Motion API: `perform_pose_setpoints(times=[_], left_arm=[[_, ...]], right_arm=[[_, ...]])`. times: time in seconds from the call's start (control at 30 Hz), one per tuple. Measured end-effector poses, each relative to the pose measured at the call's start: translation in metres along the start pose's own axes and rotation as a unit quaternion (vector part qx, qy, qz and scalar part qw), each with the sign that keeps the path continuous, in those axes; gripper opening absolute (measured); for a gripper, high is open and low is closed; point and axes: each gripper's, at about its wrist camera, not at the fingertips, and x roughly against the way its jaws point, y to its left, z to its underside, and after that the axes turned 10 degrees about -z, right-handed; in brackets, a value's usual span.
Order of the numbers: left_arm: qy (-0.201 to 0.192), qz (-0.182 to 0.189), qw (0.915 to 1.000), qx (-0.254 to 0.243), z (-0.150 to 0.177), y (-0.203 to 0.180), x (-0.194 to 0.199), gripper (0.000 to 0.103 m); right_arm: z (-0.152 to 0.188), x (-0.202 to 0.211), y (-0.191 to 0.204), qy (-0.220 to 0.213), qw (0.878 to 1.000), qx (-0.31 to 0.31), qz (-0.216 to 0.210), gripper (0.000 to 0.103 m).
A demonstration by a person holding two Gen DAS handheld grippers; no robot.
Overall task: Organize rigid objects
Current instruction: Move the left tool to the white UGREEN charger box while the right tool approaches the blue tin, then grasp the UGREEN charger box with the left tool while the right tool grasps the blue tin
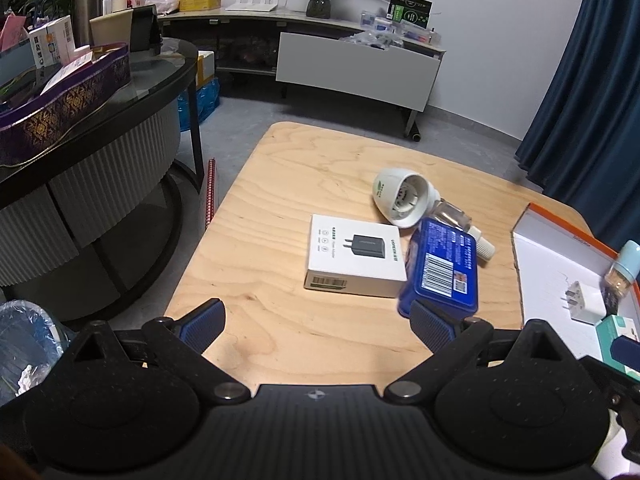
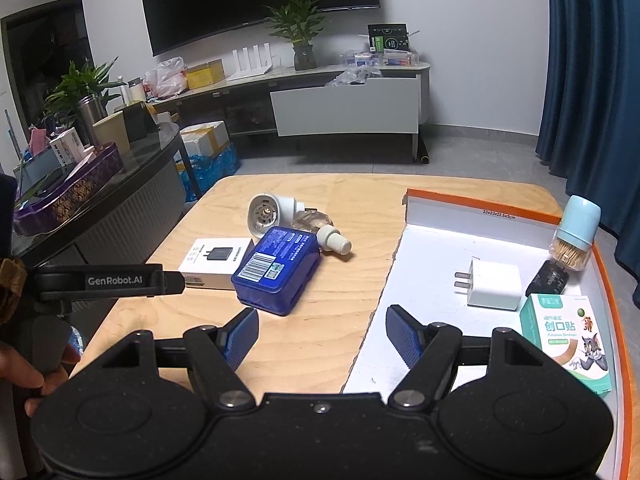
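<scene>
Two tongs: I hold one in each hand; my left tongs (image 1: 316,320) stand wide with nothing between the pads, and my right tongs (image 2: 320,336) stand wide and bare as well.
Four items on the table (image 1: 280,168): white charger box (image 1: 354,254), blue case (image 1: 444,268), white plug-in vaporizer (image 1: 404,198), and small clear bottle (image 1: 464,226) with a ribbed cap.
Position of loose items: the blue case leans on the charger box edge; the vaporizer and the bottle lie touching just behind it.
Four items in the tray (image 2: 420,292): white plug adapter (image 2: 494,284), black block (image 2: 548,278), bandage box (image 2: 568,340), and toothpick jar (image 2: 574,236) with a pale blue cap.
Step in hand (my judgement): I bring the left tongs toward the blue case, nearest its right pad.
Method: I centre the pads on the long flat sides of the case, close squarely, then lift straight up so the charger box does not drag.
Risk: a tilted case may slip; I level it before closing.
Placement: I set it in the bare near part of the tray.
</scene>
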Motion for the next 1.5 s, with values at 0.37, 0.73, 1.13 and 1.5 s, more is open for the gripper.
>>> perform_pose_setpoints(times=[0.37,0.73,1.13,1.5], left_arm=[[0.005,-0.004,1.0,-0.004,-0.017,-0.008,-0.034,0.101],[0.019,-0.004,0.9997,-0.016,-0.029,-0.032,-0.071,0.103],[-0.016,-0.016,0.9963,-0.083,-0.023,-0.032,-0.074,0.079],[-0.036,-0.003,0.9983,-0.046,-0.015,0.013,-0.037,0.079]], right_arm=[[0.002,-0.003,-0.009,0.003,1.0,-0.008,0.007,0.083],[0.002,-0.003,-0.019,0.003,1.0,-0.014,0.014,0.083],[0.0,-0.022,-0.013,0.019,1.0,-0.016,0.003,0.083],[-0.03,-0.097,0.02,0.044,0.998,-0.051,-0.012,0.09]])
